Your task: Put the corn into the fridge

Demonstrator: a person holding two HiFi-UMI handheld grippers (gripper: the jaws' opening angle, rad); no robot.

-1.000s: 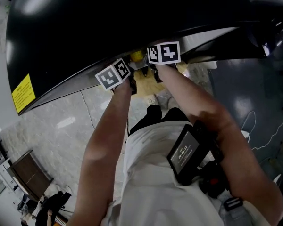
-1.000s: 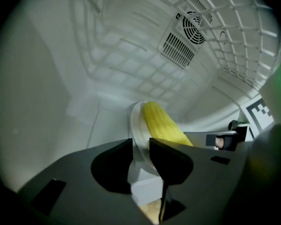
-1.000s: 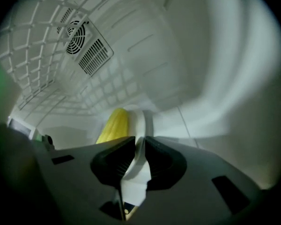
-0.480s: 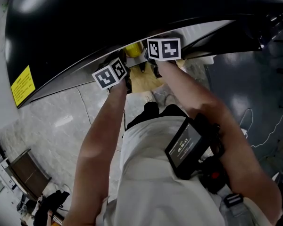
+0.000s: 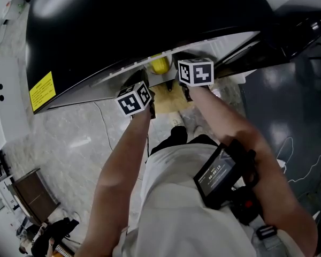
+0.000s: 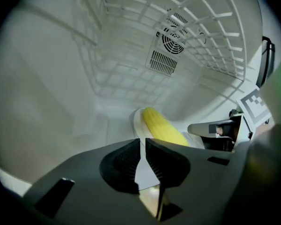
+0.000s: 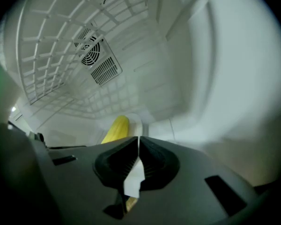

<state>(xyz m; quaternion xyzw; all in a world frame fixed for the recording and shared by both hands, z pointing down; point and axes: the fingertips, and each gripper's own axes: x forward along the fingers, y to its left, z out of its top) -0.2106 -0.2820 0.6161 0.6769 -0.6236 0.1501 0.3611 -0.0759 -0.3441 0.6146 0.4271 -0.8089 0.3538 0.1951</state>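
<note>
Yellow corn cob (image 6: 161,128) on white round plate (image 6: 136,120), inside white plastic fridge (image 6: 51,88), below rear fan vent (image 6: 167,48). Left gripper (image 6: 143,142) and right gripper (image 7: 138,142): fingers pinched on plate rim. Level both sides, lower gently, release only once seated; cob could roll.

From above the scene is dim, with a pale sheen of glare across the black fridge body (image 5: 150,25). Both gripper views are bright and milky off the white fridge walls (image 6: 47,102), fisheye-bent, black-cornered, the near jaws soft.
</note>
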